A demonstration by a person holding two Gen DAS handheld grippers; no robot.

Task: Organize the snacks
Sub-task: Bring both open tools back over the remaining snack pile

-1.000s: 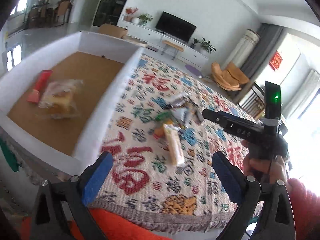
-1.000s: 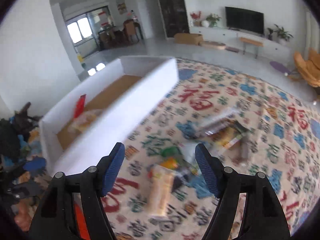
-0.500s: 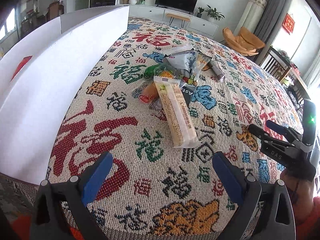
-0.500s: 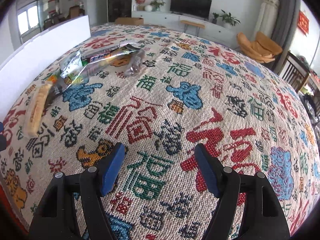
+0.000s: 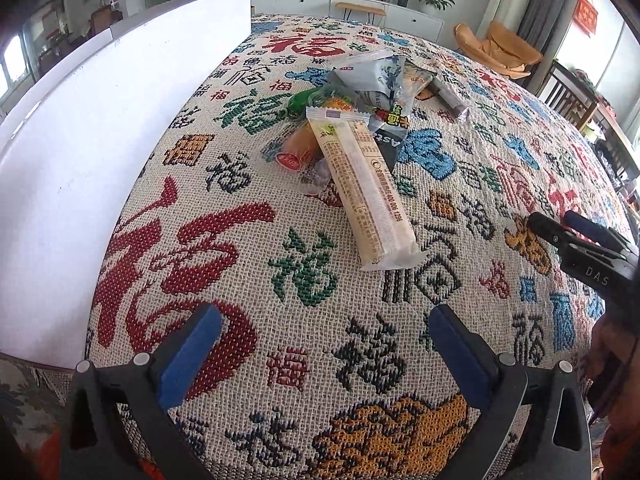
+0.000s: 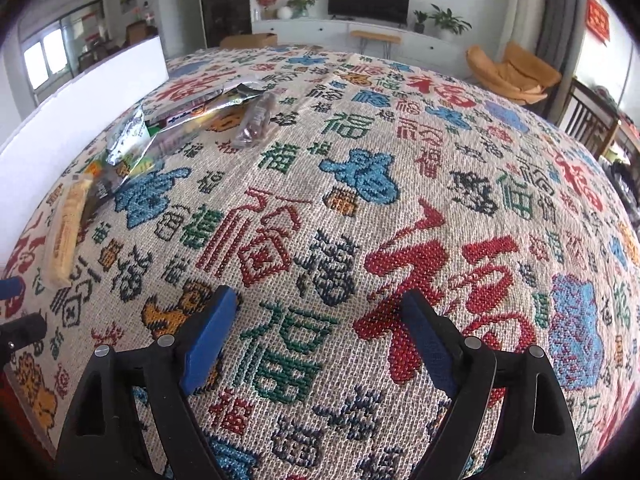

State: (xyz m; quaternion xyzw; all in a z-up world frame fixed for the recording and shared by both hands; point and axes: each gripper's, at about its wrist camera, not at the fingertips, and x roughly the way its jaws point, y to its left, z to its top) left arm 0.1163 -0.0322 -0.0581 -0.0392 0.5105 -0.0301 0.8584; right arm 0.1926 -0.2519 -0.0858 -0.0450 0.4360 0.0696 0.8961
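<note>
Over on the far left sits the white box (image 5: 100, 128), side wall facing the camera, so nobody can see what's in it from here, and that's where the snacks presumably have to end up. The left gripper (image 5: 324, 350) hangs low over the patterned cloth (image 5: 248, 280) with its blue pads spread wide and nothing between them. Ahead of it lies the long cream snack bar (image 5: 362, 186), nearest of the bunch, its far end resting on the snack pile (image 5: 360, 92), overlapping an orange packet (image 5: 300, 146) and a dark wrapper (image 5: 390, 140). That overlap is probably the main risk: grab the bar near the top end and the pads could pinch a neighbor's crinkly edge too, dragging extra stuff along or flicking it off. The wrapper looks slick, so a pinch on the flat sealed end may slip. The tall box wall is another snag point if the carry goes too low. Further right, the right gripper (image 6: 316, 330) is also wide open and empty, over bare cloth, well apart from the pile (image 6: 172, 132), so it isn't helping yet and could bump the left one if both go in.
</note>
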